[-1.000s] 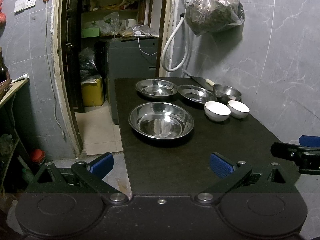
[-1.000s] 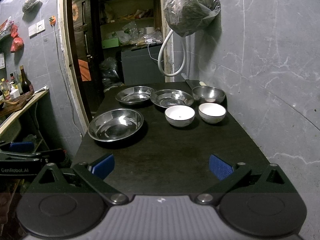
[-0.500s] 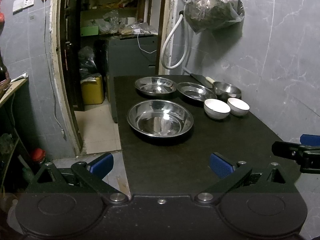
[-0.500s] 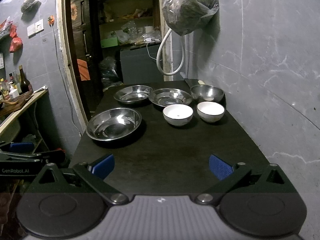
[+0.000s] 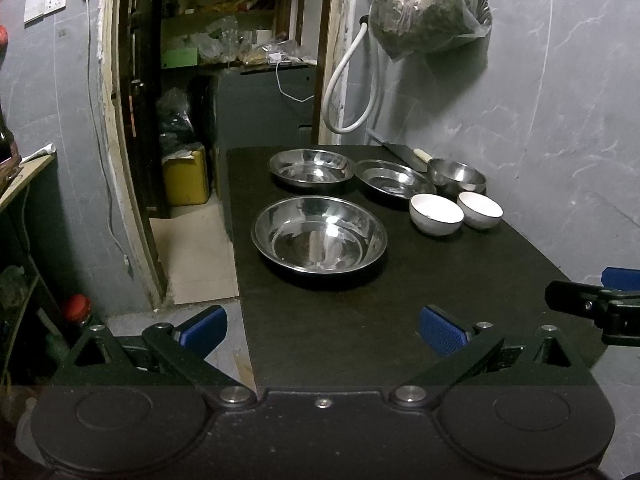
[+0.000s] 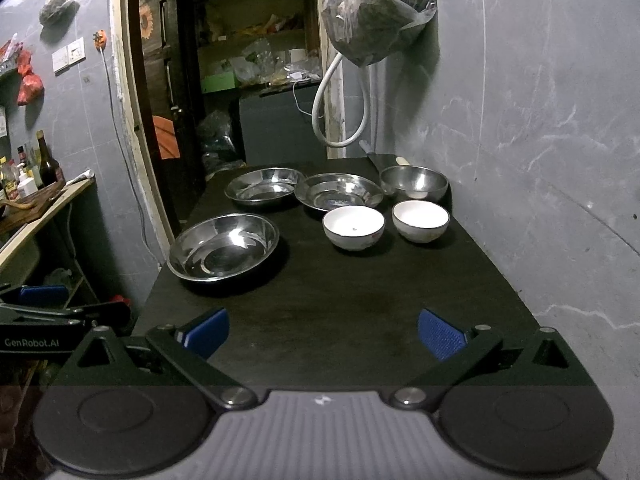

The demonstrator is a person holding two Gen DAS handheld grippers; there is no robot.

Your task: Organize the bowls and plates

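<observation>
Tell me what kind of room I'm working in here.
Most likely a small home kitchen or utility corner. A dark table against a grey marbled wall carries steel dishes and white bowls, bottles stand on a side counter, and an open doorway shows cluttered pantry shelves.

On the dark table [image 6: 360,304], all upright and empty: a large steel plate [image 6: 223,247] at 10 o'clock, two steel plates [image 6: 262,189] [image 6: 339,196] and a steel bowl [image 6: 413,183] at 12, two white bowls [image 6: 353,227] [image 6: 420,221] side by side at 1.
</observation>
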